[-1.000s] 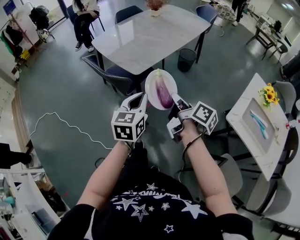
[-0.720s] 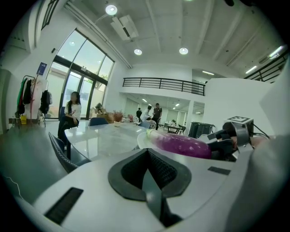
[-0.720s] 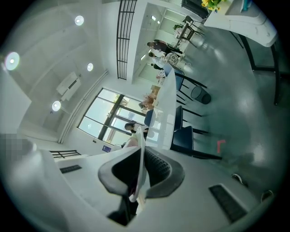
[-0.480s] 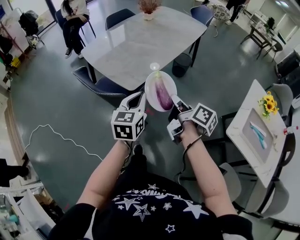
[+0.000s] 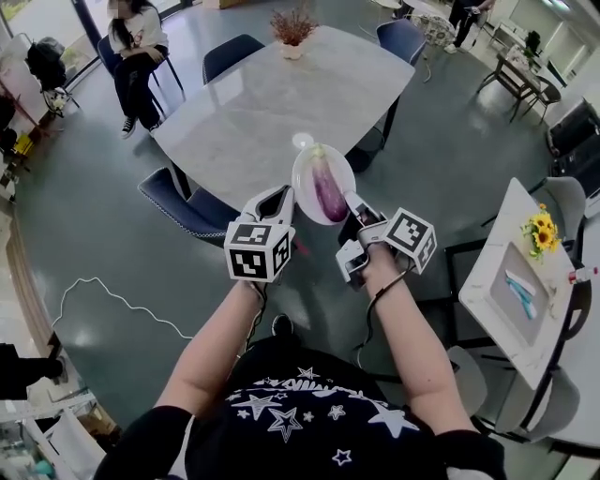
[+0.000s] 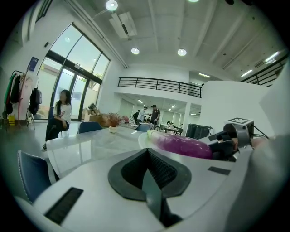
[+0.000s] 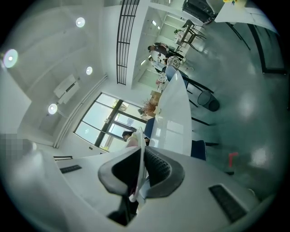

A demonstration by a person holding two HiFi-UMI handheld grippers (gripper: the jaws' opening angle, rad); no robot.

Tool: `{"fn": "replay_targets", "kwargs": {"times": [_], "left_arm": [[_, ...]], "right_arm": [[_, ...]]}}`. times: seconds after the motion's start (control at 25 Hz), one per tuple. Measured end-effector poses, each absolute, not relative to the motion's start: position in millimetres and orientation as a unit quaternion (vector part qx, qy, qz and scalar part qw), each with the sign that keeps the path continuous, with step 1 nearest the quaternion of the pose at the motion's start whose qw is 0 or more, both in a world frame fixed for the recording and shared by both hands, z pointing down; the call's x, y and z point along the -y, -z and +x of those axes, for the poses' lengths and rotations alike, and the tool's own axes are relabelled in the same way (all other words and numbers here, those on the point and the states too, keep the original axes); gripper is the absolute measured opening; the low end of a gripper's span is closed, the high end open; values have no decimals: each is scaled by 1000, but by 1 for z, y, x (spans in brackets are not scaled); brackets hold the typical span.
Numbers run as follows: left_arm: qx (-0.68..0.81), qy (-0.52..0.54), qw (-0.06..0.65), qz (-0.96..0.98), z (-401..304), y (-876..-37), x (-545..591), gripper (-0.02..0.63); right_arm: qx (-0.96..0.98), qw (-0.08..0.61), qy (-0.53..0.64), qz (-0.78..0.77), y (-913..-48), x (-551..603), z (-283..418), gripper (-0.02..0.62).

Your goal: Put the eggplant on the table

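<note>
The right gripper point(image 5: 352, 202) is clamped on the near rim of a white plate point(image 5: 307, 173). Its own view shows the thin rim pinched edge-on between the pads point(image 7: 156, 167). The eggplant point(image 5: 327, 185) lies lengthwise on that plate, just ahead of the jaws, purple with its pale stem end pointing away from the holder. The left gripper point(image 5: 277, 199) rides just beside the plate's left edge with its jaws together and nothing between them. From its view the eggplant point(image 6: 181, 145) sits off to its right.

Over the past second the grip hasn't altered. What has changed is the room sliding toward the person. A moment ago the plate hung over bare floor and a chair, short of the table point(image 5: 272, 103). Now it overlaps the table's near edge in the head view. I'd say the carry is nearly finished and the setting-down hasn't started, since the eggplant is on the plate and the plate is held in the air.

Ahead of both grippers the marble-look tabletop is wide and bare, apart from a vase of dried flowers point(image 5: 292, 28) at its far end. A blue chair point(image 5: 183, 202) is tucked in to the left of the left gripper. Beyond it a seated person point(image 5: 131, 47) waits by the windows. Well off to the right stands a smaller table with yellow flowers point(image 5: 539, 230).
</note>
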State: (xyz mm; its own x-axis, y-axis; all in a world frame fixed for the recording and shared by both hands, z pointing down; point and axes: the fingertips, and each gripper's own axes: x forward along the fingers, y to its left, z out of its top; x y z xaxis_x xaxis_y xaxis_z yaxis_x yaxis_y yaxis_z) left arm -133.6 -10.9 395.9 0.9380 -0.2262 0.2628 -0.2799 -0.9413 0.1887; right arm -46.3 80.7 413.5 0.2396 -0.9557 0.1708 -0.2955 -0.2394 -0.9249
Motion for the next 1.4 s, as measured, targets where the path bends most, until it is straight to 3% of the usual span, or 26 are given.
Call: {"fn": "replay_targets", "kwargs": {"times": [0.76,1.4], "left_arm": [[115,-136,113,978,-85,-413,84,8],[194,-127,122,965,41,-406,148,8]], "right_arm": [[-452,412,415,-673,-428,-2,6,27],[-501,375,453,-635,-436,72,144,27]]}}
